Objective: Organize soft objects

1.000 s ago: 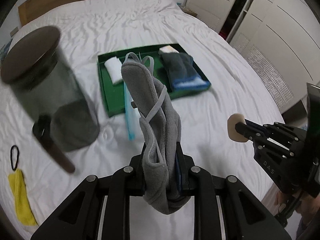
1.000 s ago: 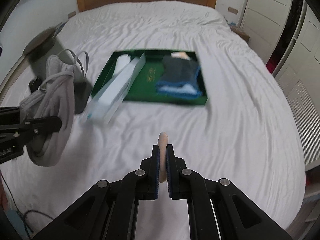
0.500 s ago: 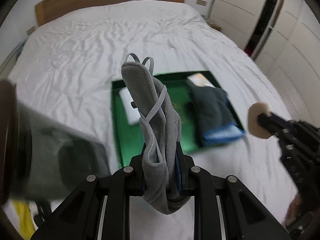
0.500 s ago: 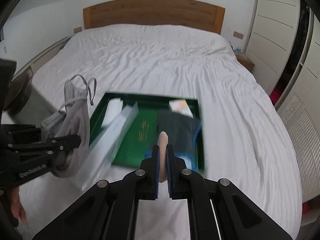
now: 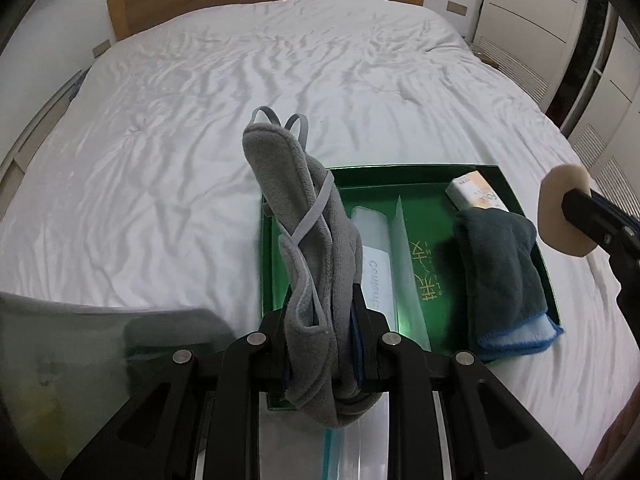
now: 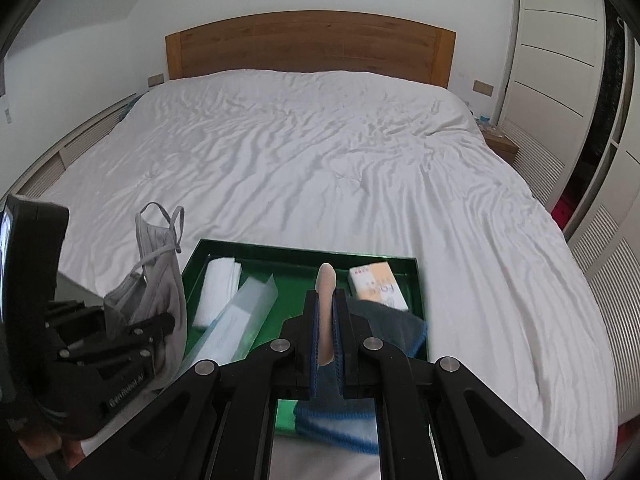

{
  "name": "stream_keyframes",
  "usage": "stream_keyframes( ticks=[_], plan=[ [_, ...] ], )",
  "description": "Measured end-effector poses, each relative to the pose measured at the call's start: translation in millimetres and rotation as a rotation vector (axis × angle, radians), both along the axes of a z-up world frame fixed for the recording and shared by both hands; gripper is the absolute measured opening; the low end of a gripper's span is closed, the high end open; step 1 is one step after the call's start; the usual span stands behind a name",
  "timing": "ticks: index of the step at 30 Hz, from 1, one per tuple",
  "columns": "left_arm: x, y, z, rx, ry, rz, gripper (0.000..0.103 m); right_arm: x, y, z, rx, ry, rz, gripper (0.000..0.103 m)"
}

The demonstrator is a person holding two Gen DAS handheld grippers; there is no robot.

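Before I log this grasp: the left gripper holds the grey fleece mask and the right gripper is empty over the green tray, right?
Not quite. The right gripper is not empty: it is shut on a beige makeup sponge, as the right wrist view shows. The left gripper does hold the grey fleece mask, over the green tray.

Grey mask covering the green tray's near-left corner, dark towel's middle hidden behind the right tool, a smeared grey shape at lower left — unreadable, printing on the small box too blurred to read.
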State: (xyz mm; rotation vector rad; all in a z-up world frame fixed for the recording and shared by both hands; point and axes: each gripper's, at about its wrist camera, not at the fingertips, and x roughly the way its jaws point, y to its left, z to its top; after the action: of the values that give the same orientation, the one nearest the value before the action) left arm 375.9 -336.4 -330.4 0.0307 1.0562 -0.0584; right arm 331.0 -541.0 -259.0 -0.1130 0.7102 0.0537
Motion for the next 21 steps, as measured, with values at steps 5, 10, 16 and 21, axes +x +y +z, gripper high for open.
stream_keyframes(
  ticks=[5, 10, 16, 21],
  plan=[
    [6.8, -4.4, -10.2, 0.011, 0.013, 0.010, 0.018, 20.7, 1.5, -10.9, 0.003, 0.005, 0.002, 0.006],
    [13.5, -5.9, -18.1, 0.027, 0.024, 0.018, 0.018, 38.4, 0.7, -21.8, 0.009, 0.015, -0.011, 0.006],
    [21.5, -7.7, -26.6, 0.031, 0.035, 0.025, 0.019, 57.0, 2.5, -32.3, -0.001, 0.026, -0.015, 0.006],
    [27.1, -8.6, -32.7, 0.030, 0.046, 0.024, 0.019, 75.2, 5.1, -45.1, -0.006, 0.039, -0.019, 0.006]
  ],
)
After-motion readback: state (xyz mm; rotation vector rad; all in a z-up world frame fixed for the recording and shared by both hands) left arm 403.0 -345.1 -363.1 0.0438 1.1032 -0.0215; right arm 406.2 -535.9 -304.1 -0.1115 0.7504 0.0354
